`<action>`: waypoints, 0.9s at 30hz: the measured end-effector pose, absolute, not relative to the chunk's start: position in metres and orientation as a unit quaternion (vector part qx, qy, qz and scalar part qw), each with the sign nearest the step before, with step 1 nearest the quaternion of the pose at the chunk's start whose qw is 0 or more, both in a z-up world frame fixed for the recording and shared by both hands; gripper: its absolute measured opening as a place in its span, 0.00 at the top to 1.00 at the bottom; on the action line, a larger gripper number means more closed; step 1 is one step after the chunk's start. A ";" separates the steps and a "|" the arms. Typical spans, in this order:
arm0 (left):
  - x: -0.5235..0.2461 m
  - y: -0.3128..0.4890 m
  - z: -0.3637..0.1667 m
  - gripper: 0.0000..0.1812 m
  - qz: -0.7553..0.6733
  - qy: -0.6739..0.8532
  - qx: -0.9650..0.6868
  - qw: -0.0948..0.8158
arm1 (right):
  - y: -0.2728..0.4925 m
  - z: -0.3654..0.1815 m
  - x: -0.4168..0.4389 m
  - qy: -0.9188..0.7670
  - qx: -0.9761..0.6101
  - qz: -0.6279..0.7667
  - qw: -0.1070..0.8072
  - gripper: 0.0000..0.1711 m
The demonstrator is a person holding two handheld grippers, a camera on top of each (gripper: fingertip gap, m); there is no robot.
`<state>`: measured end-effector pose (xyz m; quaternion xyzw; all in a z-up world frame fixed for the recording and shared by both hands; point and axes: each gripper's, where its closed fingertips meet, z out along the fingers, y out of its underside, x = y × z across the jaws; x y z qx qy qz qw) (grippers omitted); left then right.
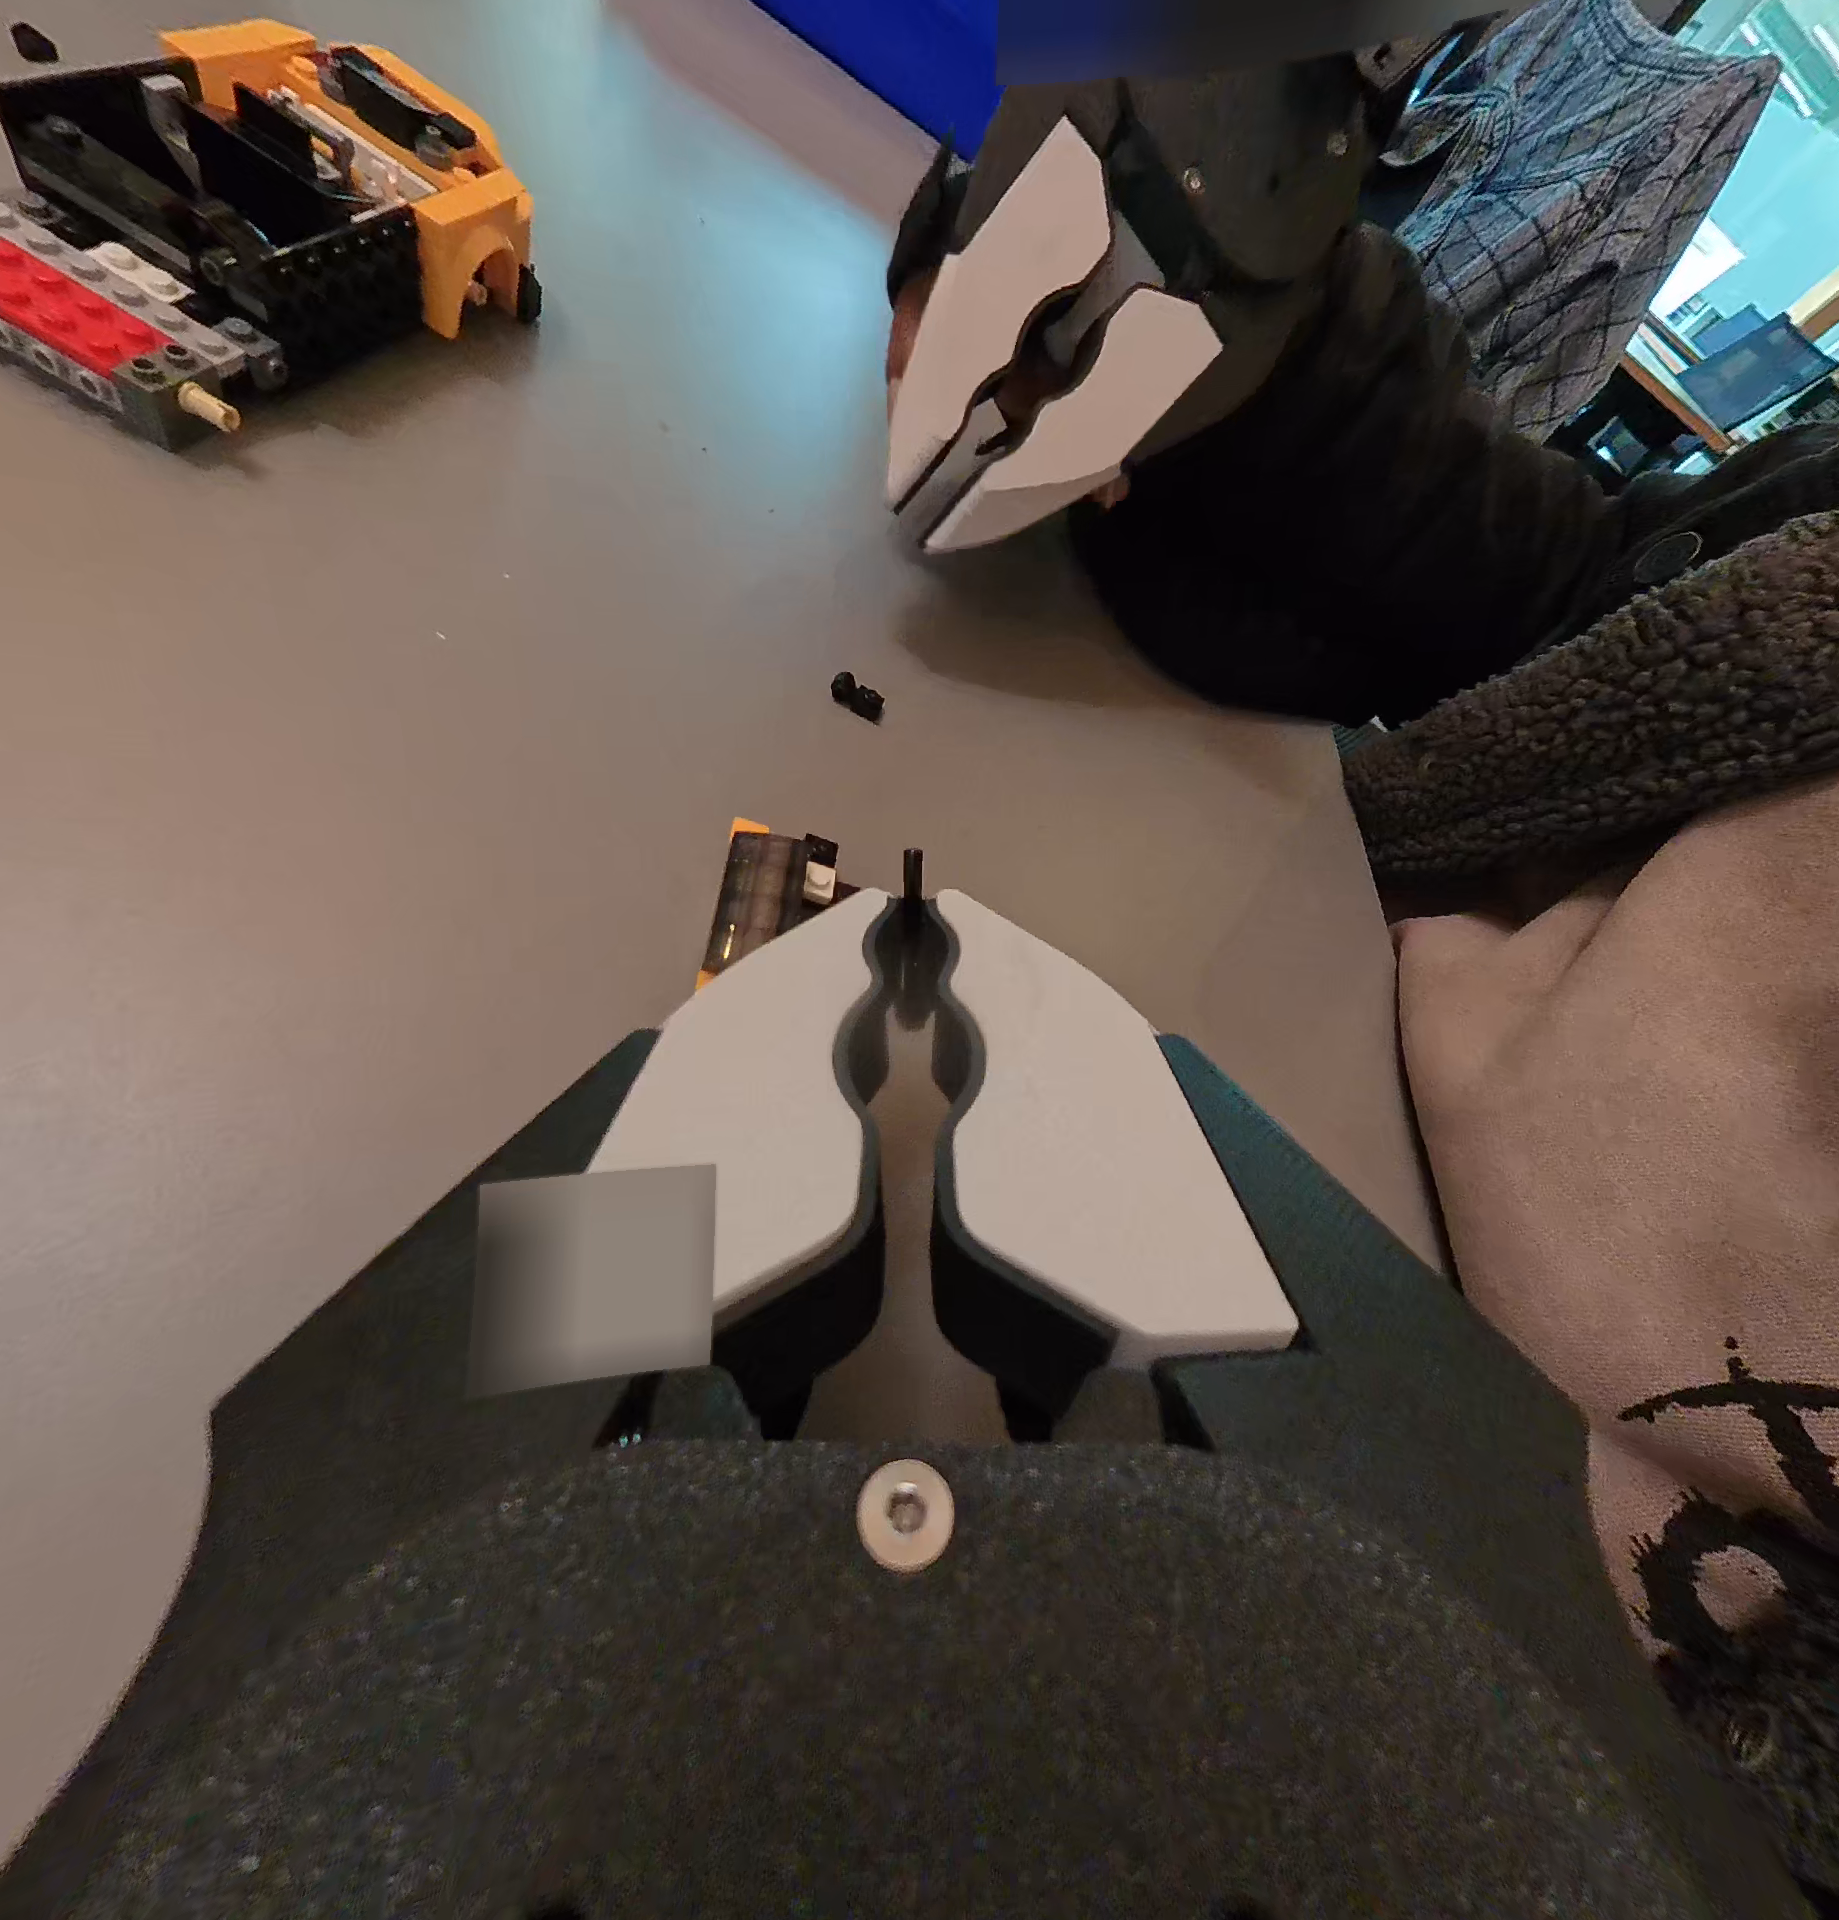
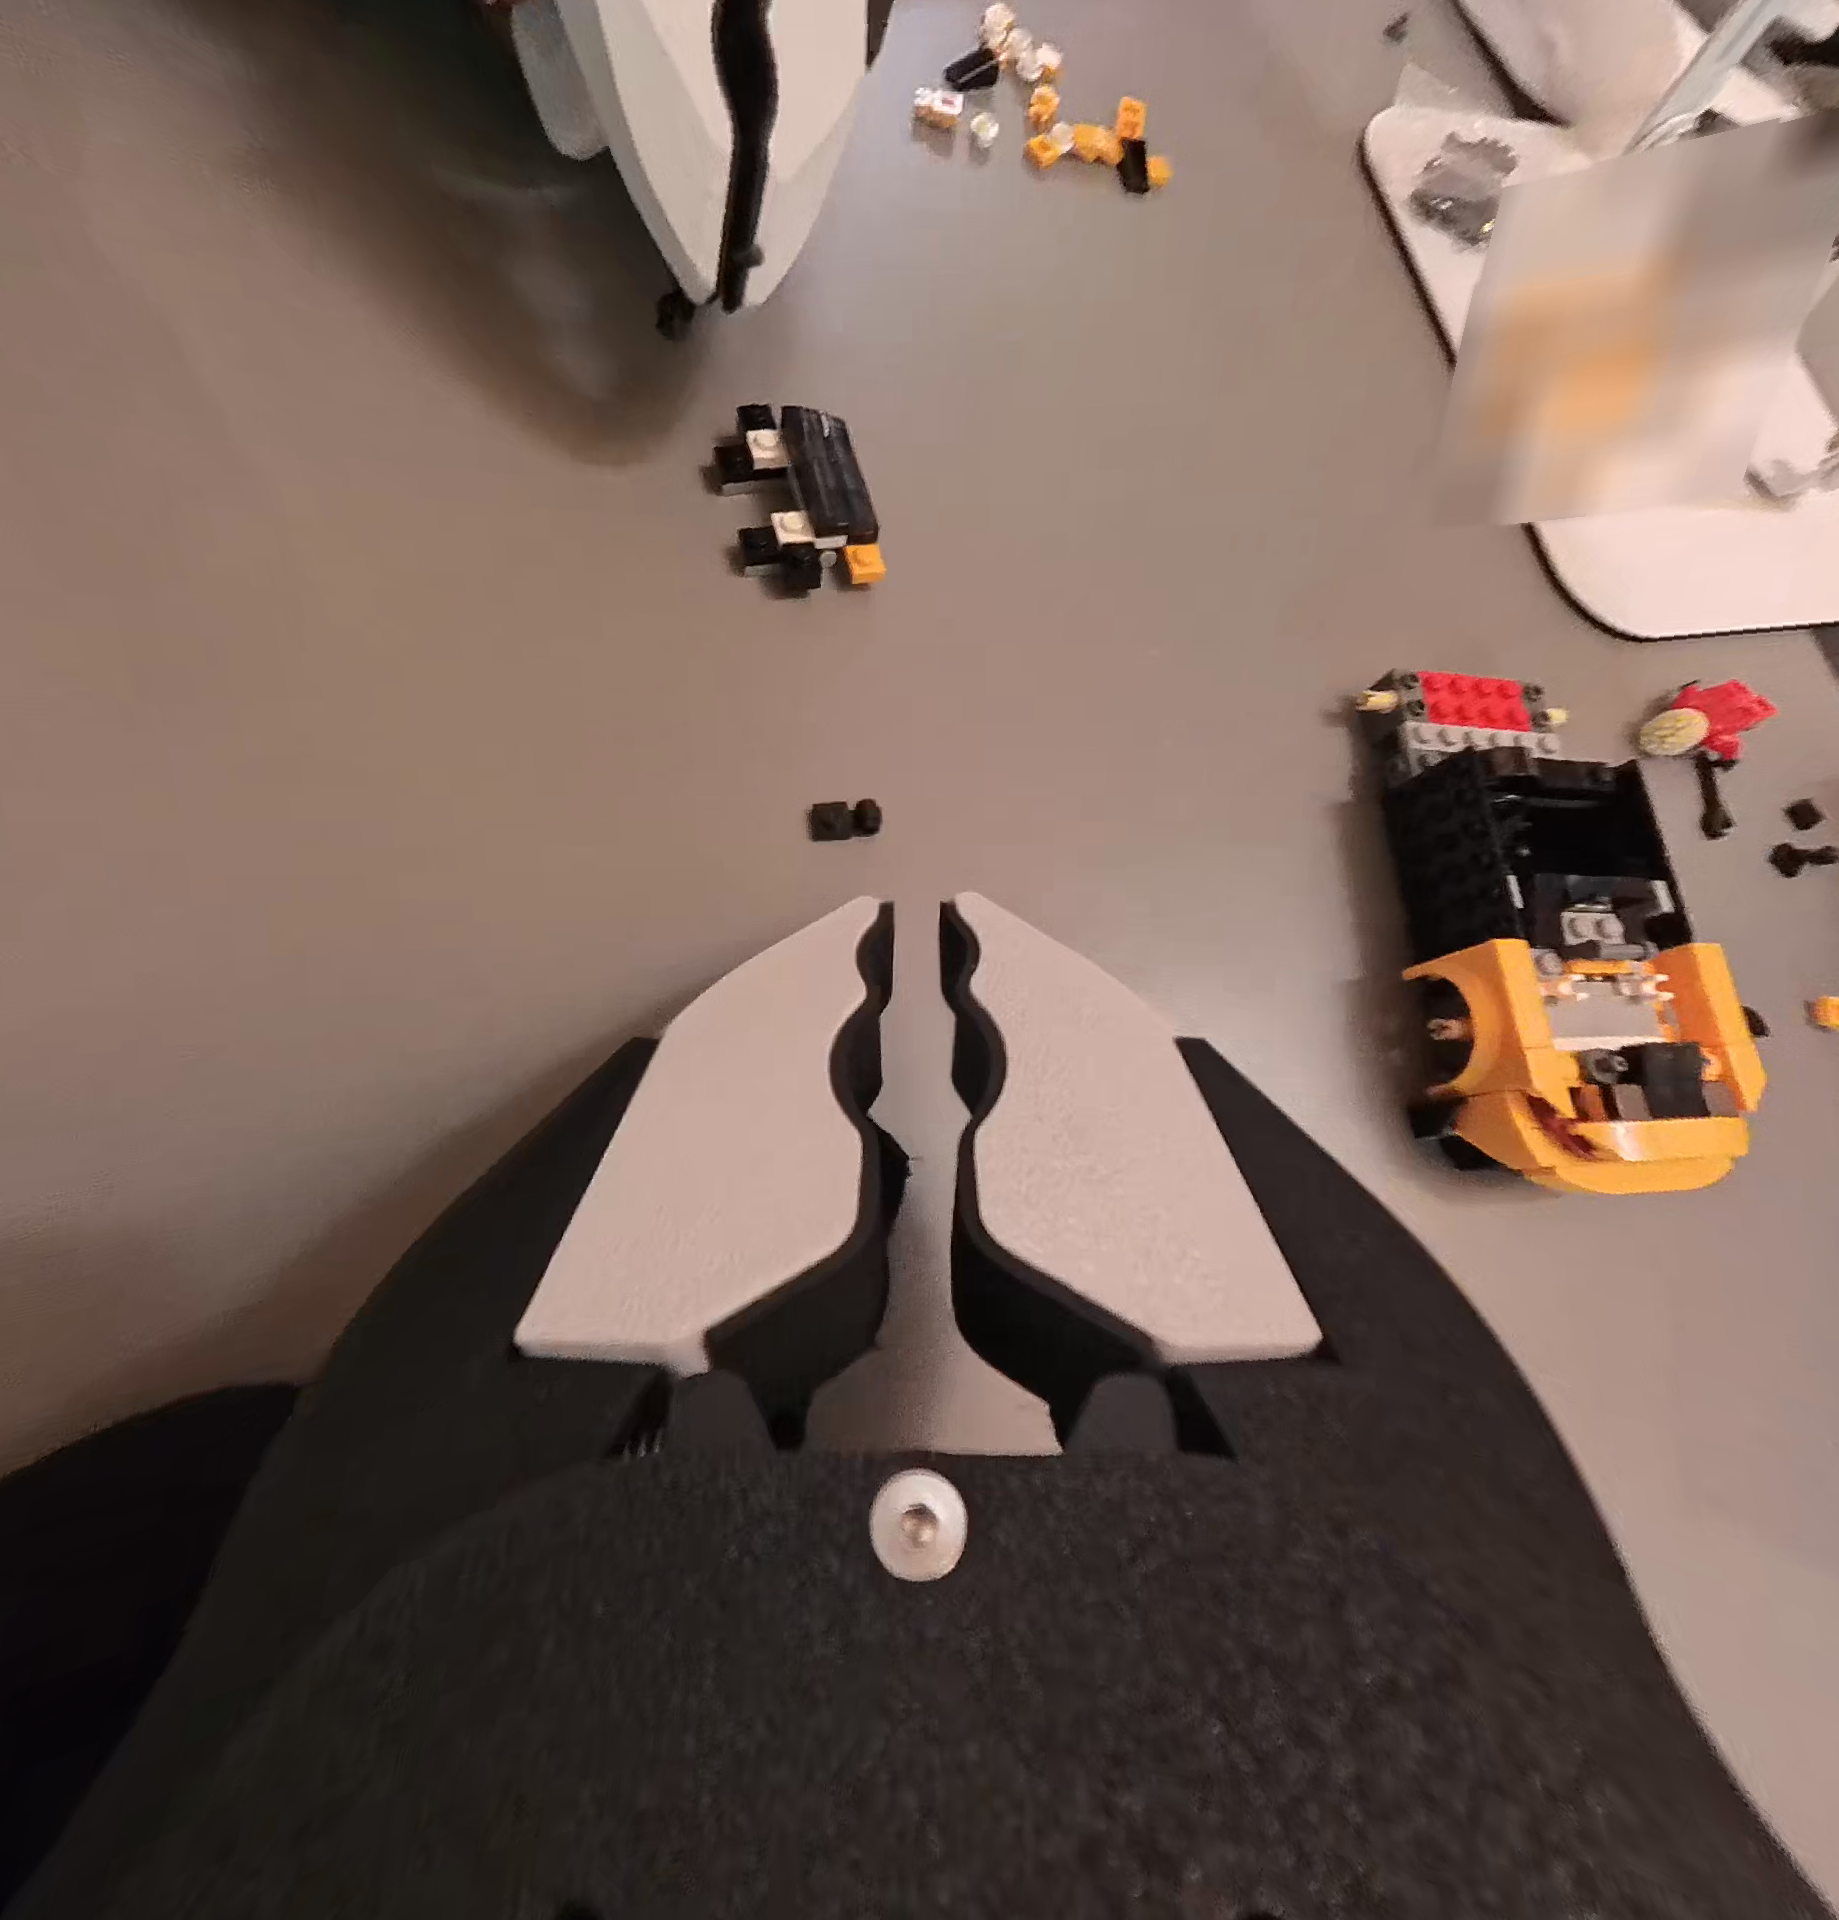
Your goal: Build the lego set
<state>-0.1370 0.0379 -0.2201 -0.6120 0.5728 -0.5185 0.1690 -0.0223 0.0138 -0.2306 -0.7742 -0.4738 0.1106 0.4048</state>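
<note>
My left gripper (image 1: 911,902) is shut on a thin black pin (image 1: 911,871) that sticks out past the fingertips. It hovers over a small black and orange sub-assembly (image 1: 754,904), which also shows in the right wrist view (image 2: 806,499). My right gripper (image 2: 915,909) is empty, its jaws a narrow gap apart, just short of a small black piece (image 2: 844,821), also in the left wrist view (image 1: 858,696). The partly built orange, black and red car lies far left in the left wrist view (image 1: 250,208) and to the right in the right wrist view (image 2: 1549,935).
Loose orange, black and clear bricks (image 2: 1050,114) lie at the far side of the grey table. A white tray (image 2: 1673,592) sits at the right. A red piece (image 2: 1715,717) and small black parts (image 2: 1803,852) lie beyond the car. A person's sleeve (image 1: 1621,707) is at the table edge. Spacing between my two grippers at the tips: around 12 cm. The right tips stand about 4 cm off the small black piece (image 2: 844,821). It is also in sight in the left wrist view (image 1: 858,694).
</note>
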 end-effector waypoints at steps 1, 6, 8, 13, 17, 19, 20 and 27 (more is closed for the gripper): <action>-0.137 0.038 -0.221 0.99 -0.518 0.573 -0.612 0.168 | 0.012 -0.232 -0.024 -0.479 -0.774 0.113 0.398 0.95; -0.137 0.038 -0.221 0.99 -0.520 0.570 -0.614 0.164 | 0.011 -0.242 -0.038 -0.491 -0.784 0.132 0.356 0.92; -0.137 0.038 -0.221 0.99 -0.523 0.569 -0.614 0.162 | 0.013 -0.248 -0.046 -0.495 -0.786 0.145 0.341 0.91; -0.138 0.036 -0.219 0.99 -0.526 0.570 -0.611 0.156 | 0.021 -0.261 -0.052 -0.502 -0.792 0.167 0.305 0.89; -0.139 0.031 -0.217 0.99 -0.535 0.573 -0.604 0.143 | 0.021 -0.262 -0.057 -0.505 -0.791 0.187 0.289 0.91; -0.140 0.028 -0.216 0.99 -0.538 0.575 -0.600 0.138 | 0.021 -0.262 -0.057 -0.504 -0.792 0.191 0.286 0.91; -0.140 0.027 -0.215 0.99 -0.540 0.576 -0.599 0.137 | 0.021 -0.262 -0.057 -0.504 -0.792 0.191 0.286 0.91; -0.137 0.015 -0.217 0.99 -0.546 0.568 -0.608 0.097 | 0.014 -0.244 -0.081 -0.540 -0.752 0.191 0.327 0.91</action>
